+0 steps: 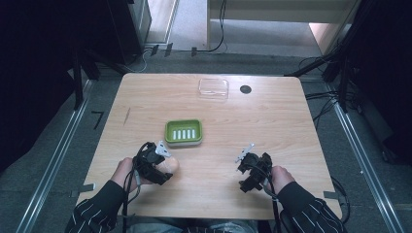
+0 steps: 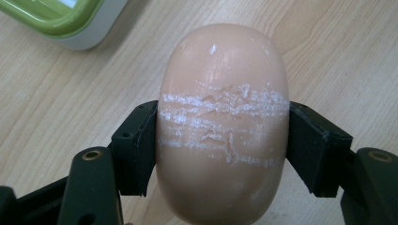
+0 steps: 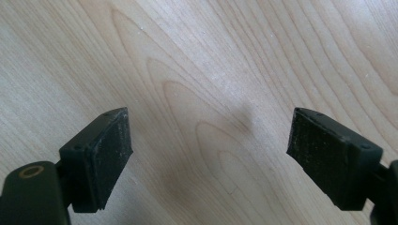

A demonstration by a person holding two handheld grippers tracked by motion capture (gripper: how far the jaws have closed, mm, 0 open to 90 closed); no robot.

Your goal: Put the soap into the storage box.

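Left tool (image 2: pixel 220 150) clamps peach oval soap (image 2: pixel 223 126), white scrape lines across its middle; right tool (image 3: pixel 209 159) spread wide over counter (image 3: pixel 197 70).

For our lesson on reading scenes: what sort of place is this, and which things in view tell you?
Probably a lab or recording workspace, not a home: a bare wooden table on grey carpet, loose cables across the floor, and dark equipment stands around it.
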